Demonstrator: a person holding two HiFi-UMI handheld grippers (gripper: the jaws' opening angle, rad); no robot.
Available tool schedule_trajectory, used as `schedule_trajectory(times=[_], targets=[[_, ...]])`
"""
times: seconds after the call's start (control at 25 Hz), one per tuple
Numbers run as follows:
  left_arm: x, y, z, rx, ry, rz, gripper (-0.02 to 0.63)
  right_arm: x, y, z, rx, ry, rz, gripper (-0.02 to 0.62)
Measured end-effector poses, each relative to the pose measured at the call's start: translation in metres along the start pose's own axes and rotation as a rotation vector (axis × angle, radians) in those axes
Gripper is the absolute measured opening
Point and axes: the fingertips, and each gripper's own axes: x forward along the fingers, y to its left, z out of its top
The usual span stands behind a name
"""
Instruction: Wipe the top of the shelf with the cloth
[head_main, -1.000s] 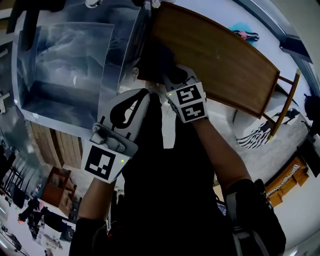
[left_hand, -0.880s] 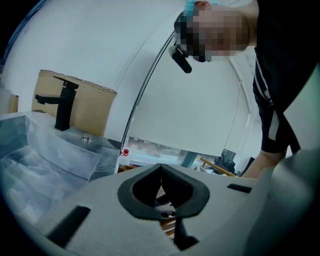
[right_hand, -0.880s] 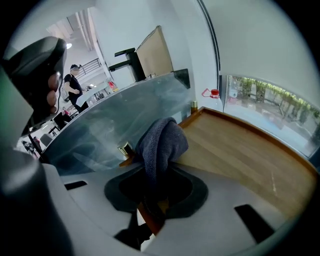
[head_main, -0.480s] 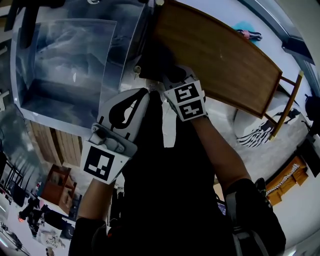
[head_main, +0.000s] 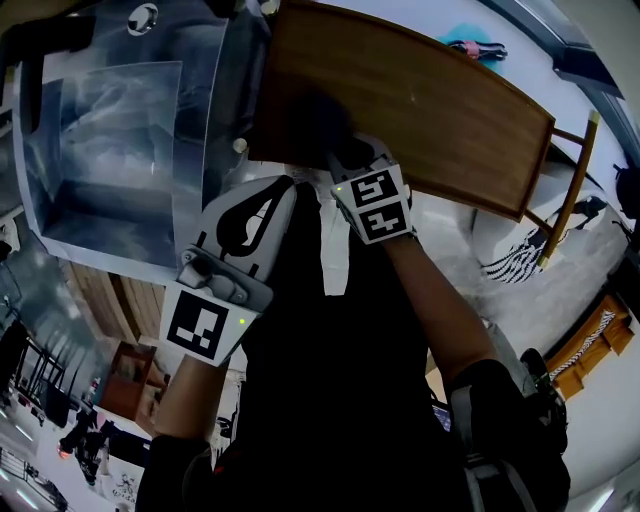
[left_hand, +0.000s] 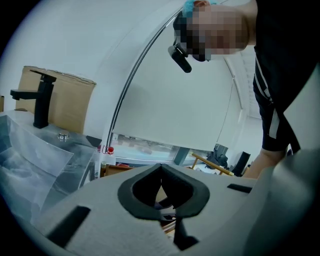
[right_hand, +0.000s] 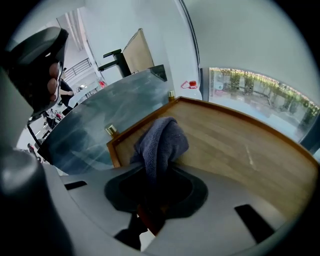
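The brown wooden shelf top (head_main: 450, 110) fills the upper middle of the head view. A dark grey-blue cloth (head_main: 318, 122) lies bunched on it near its left end. My right gripper (head_main: 345, 160) is shut on the cloth and presses it down onto the wood. In the right gripper view the cloth (right_hand: 161, 142) rises from between the jaws of the right gripper (right_hand: 157, 170) and rests on the shelf top (right_hand: 235, 145), a little in from its corner. My left gripper (head_main: 285, 185) hangs close to the person's body, off the shelf. In its own view the left gripper (left_hand: 161, 166) is shut on nothing.
A clear glass basin (head_main: 110, 140) with a black faucet (left_hand: 41, 97) adjoins the shelf's left edge. Small brass knobs (right_hand: 110, 130) stand at the shelf's corners. A teal object (head_main: 470, 45) lies beyond the shelf's far edge. A wooden frame with striped fabric (head_main: 520, 262) stands at the right.
The right gripper and cloth have slid a little along the shelf top, away from its basin-side edge. The left gripper has stayed where it was.
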Motion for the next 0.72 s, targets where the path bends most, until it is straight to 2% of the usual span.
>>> schedule_trajectory(times=[0.72], targets=[[0.056, -0.064, -0.004, 0.050, 0.049, -0.099, 0.018, -0.051, -0.067, -0.049, 0.102, -0.014, -0.079, 0.077]])
